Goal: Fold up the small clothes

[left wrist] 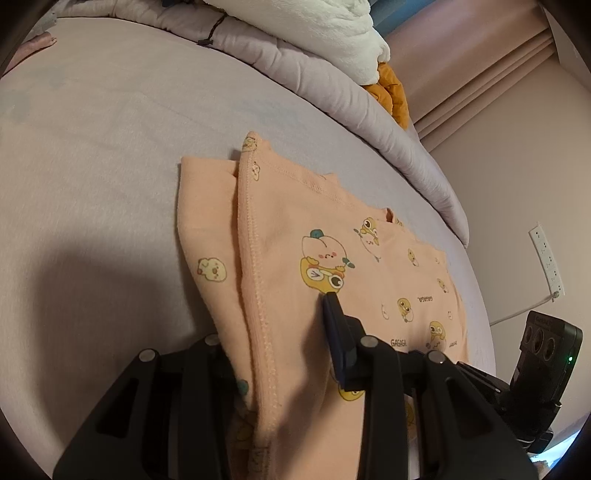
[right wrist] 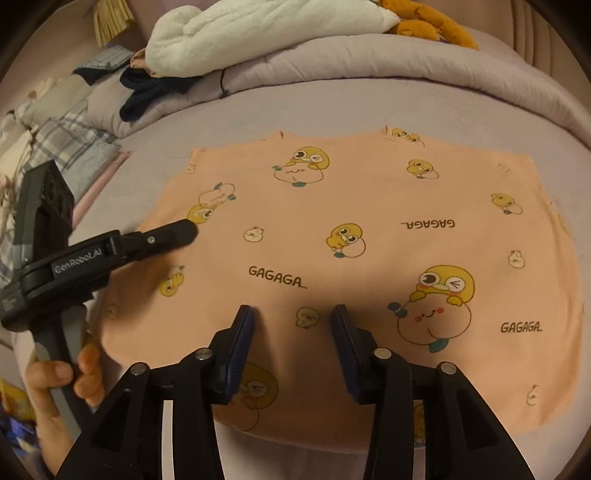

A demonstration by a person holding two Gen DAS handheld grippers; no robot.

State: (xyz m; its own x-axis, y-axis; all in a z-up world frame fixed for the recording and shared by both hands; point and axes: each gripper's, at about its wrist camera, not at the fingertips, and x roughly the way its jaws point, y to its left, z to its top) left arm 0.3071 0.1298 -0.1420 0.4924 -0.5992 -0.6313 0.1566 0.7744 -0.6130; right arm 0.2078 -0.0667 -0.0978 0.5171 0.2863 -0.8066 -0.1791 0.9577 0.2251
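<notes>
The peach-orange small garment (right wrist: 351, 236) lies spread on the lilac bed sheet (right wrist: 424, 107), its near hem reaching under the right gripper (right wrist: 293, 317); it is printed with yellow duck-like cartoon figures and round pink peach faces, and the word "GAGAGA..." reads several times across it, some copies upside down. In the left wrist view the cloth's left side is folded over, so a stitched seam (left wrist: 255, 236) runs up the middle of the frame with a second layer showing beside it. The left gripper (left wrist: 273, 332) has this folded edge between its fingers: one dark blue pad (left wrist: 334, 325) presses on top of the cloth, the other finger is hidden beneath it, so the jaws look closed down on the garment. From the right wrist view that same gripper comes in from the left, its body marked "GenRobot.AI", held by a hand (right wrist: 64, 376), its tip resting on the garment's left part. The right gripper's jaws stand moderately apart, holding nothing, just over the near hem. No containers are in view. Beyond the garment a rumpled lilac duvet (right wrist: 332, 74) carries a white fleece blanket (right wrist: 258, 33), a dark garment (right wrist: 151, 92) and an orange plush (right wrist: 428, 26). A white power strip (left wrist: 546, 258) hangs on the wall.
</notes>
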